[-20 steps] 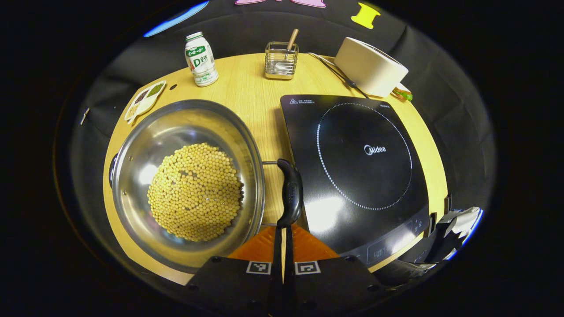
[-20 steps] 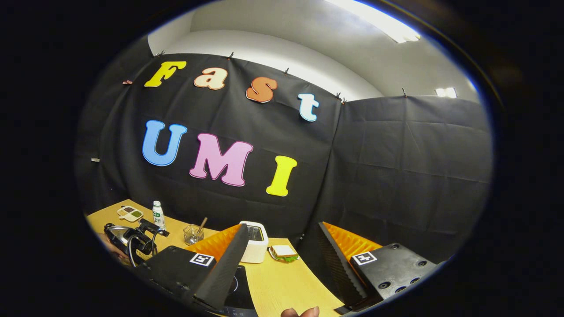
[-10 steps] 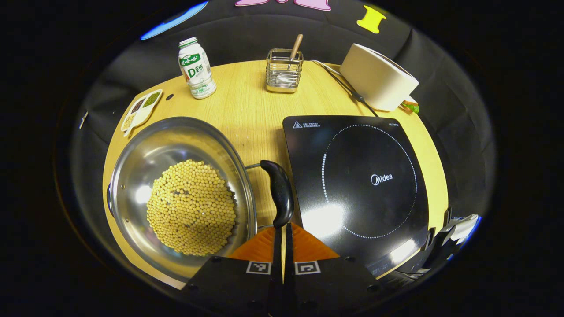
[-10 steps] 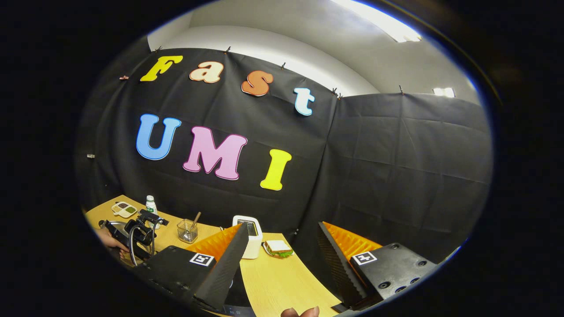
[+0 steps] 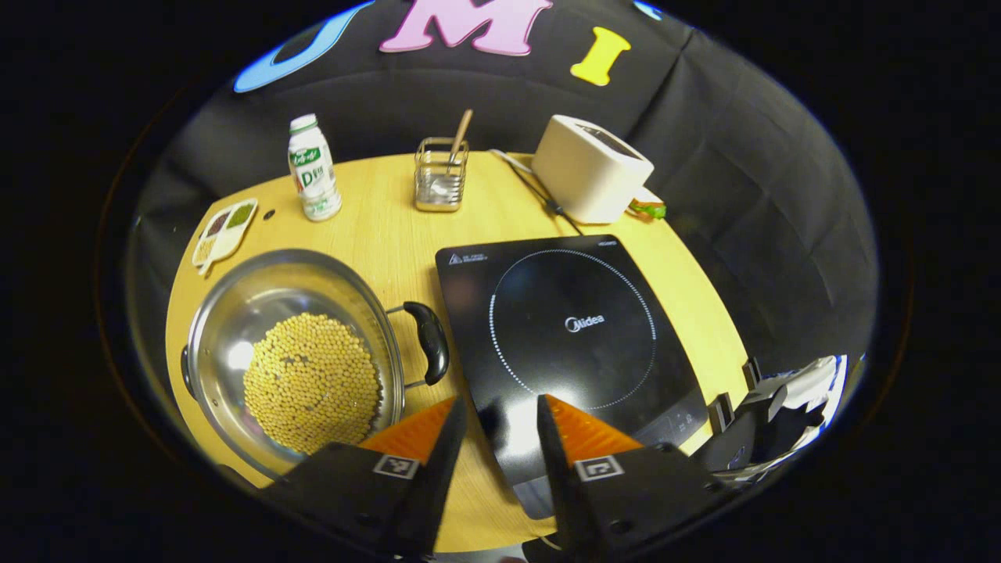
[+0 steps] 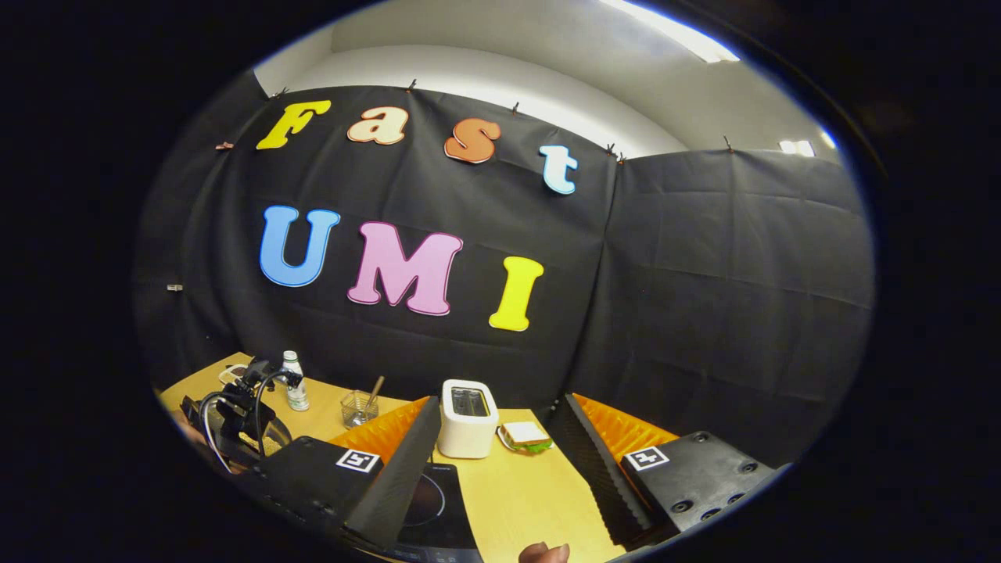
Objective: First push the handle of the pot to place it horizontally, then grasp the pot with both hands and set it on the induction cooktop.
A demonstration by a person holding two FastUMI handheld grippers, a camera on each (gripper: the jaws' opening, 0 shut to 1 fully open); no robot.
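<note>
My left gripper (image 5: pixel 496 414), fingers spread and empty, sits lower centre; the pot (image 5: pixel 293 356) handle (image 5: pixel 432 342) lies just upper left, long axis running up-down the frame.

Steel pot (image 5: pixel 235 313) w/ beans, just left of black cooktop (image 5: pixel 571 344).

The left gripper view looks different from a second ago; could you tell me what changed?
The left gripper has opened and drawn back from the pot handle, which its shut fingers were touching before. The pot of beans still sits on the table beside the induction cooktop. The right gripper stays open, held up off the table.
</note>
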